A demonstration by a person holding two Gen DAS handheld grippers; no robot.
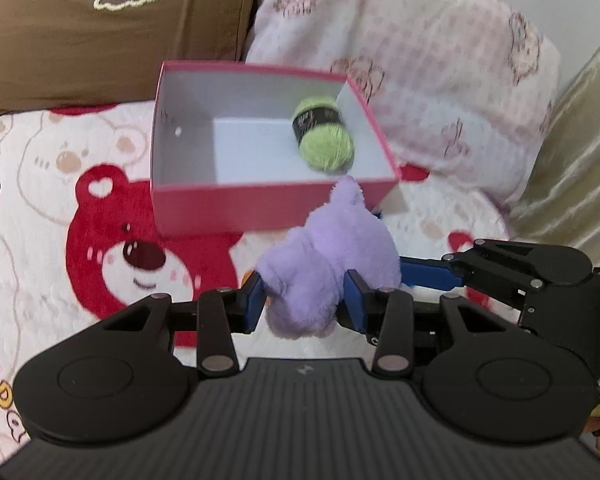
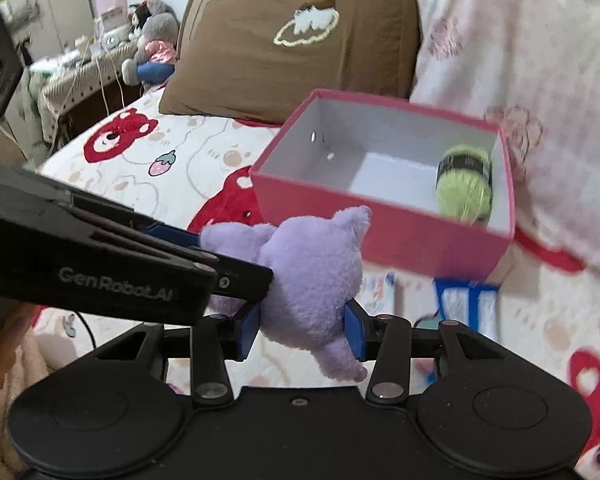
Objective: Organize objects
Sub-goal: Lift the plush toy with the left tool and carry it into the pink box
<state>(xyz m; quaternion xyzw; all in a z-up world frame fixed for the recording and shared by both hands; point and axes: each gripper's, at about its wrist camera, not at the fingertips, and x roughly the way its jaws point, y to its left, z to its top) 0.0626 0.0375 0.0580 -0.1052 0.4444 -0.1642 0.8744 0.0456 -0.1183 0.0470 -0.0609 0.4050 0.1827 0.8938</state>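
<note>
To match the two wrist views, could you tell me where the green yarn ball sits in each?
Left wrist: green yarn ball right of centre, in the pink box's far right corner.
Right wrist: it lies far right, same corner.
Shared landmark: brown pillow behind the box.

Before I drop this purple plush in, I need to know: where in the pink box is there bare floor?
The pink box is bare across its left and middle floor, up to the wall with the two holes. Only the right side is crowded, by the green yarn ball. The purple plush sits clamped in both tools.
</note>
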